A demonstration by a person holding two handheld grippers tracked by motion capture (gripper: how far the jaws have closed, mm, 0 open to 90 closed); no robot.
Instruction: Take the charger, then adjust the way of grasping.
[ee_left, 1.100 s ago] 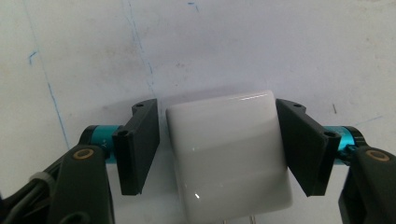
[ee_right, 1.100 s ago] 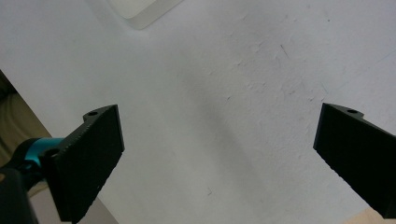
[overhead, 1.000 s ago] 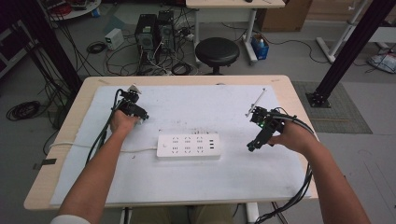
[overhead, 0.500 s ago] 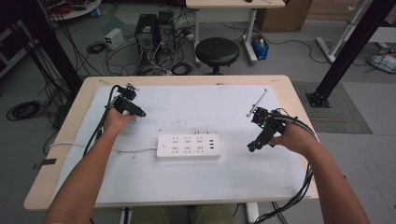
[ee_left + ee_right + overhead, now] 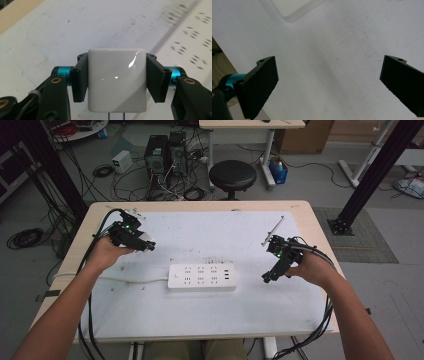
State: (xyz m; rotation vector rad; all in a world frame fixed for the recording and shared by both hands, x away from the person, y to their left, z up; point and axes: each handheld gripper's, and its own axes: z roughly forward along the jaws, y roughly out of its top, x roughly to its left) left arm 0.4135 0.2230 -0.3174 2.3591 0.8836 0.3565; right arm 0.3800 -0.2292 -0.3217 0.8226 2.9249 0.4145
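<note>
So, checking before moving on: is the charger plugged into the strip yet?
Out: left gripper holds the charger, prongs bare, away from the power strip.

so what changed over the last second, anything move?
The left gripper has drifted slightly away from the person, toward the table's far-left corner, and stays clamped on the white charger. The right gripper stays open, hovering at the same spot right of the power strip. The power strip has not moved on the white mat.
</note>
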